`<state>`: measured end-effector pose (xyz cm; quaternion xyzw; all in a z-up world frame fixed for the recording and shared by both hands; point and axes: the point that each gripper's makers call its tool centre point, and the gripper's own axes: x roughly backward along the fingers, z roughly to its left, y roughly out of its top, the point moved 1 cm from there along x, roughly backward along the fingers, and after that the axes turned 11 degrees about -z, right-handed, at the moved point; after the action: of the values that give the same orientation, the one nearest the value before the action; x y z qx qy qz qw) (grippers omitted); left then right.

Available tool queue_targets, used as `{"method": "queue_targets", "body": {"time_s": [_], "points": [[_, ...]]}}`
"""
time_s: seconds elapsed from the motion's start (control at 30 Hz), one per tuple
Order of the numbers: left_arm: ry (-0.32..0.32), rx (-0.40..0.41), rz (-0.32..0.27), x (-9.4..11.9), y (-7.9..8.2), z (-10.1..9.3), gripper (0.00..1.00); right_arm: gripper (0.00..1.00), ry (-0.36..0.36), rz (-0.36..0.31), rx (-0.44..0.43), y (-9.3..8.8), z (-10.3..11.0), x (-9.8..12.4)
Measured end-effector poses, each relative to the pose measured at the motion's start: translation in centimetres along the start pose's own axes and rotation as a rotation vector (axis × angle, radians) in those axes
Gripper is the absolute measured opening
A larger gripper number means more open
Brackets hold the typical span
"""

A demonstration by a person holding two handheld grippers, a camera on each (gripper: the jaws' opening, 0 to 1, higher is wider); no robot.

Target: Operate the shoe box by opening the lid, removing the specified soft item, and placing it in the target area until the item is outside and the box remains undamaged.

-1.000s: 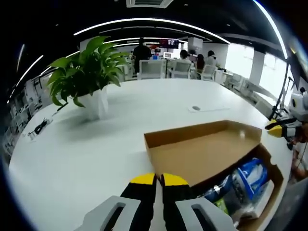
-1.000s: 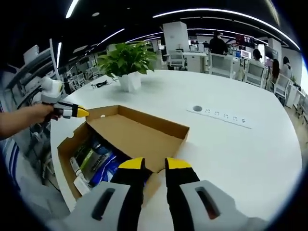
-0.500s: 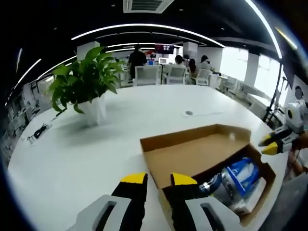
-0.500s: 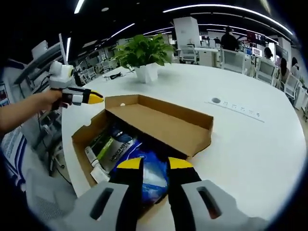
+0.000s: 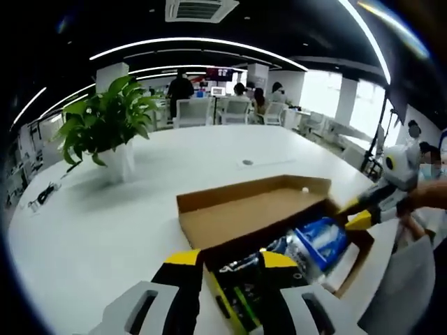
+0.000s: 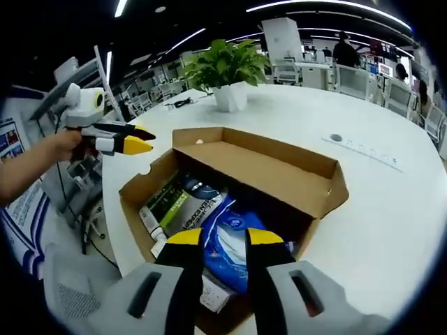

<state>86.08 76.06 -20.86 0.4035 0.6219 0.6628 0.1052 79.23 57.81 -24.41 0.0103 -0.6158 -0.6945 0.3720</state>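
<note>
Left gripper view: box (image 5: 244, 216) sits open at the table (image 5: 105, 223) edge, blue pack (image 5: 318, 241) inside, left gripper (image 5: 230, 259) fingers wide apart, holding nothing. Right gripper view: right gripper (image 6: 225, 237) fingers narrowly apart just over the pack (image 6: 234, 241), empty; plant (image 6: 227, 70) at the far edge.

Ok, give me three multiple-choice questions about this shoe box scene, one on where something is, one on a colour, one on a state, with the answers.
1. Where is the potted plant?
A. inside the shoe box
B. on the white table beyond the shoe box
C. on a chair

2. What colour is the soft pack under the right claw?
A. blue
B. red
C. orange

3. What state is the shoe box in?
A. taped shut
B. crushed flat
C. open, lid folded back

Answers: 1 B, the plant stands on the white table past the box. 2 A, the wrapper is blue with white. 3 C, the contents lie exposed.
</note>
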Motion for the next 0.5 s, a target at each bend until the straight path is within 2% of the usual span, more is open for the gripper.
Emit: {"method": "queue_targets", "body": {"time_s": [0.2,0.27,0.5], "points": [[-0.040,-0.022,-0.011,1.8,-0.8,-1.7,0.40,0.23,0.029,0.003,-0.026,-0.4,1.6,-1.2],[-0.047,-0.031,-0.010,2.3,-1.0,-1.6,0.44,0.23,0.038,0.011,-0.030,-0.6,2.0,-1.5],[-0.077,-0.075,0.000,4.2,-2.2,-3.0,0.53,0.24,0.060,0.033,-0.038,-1.3,3.1,-2.5]]}}
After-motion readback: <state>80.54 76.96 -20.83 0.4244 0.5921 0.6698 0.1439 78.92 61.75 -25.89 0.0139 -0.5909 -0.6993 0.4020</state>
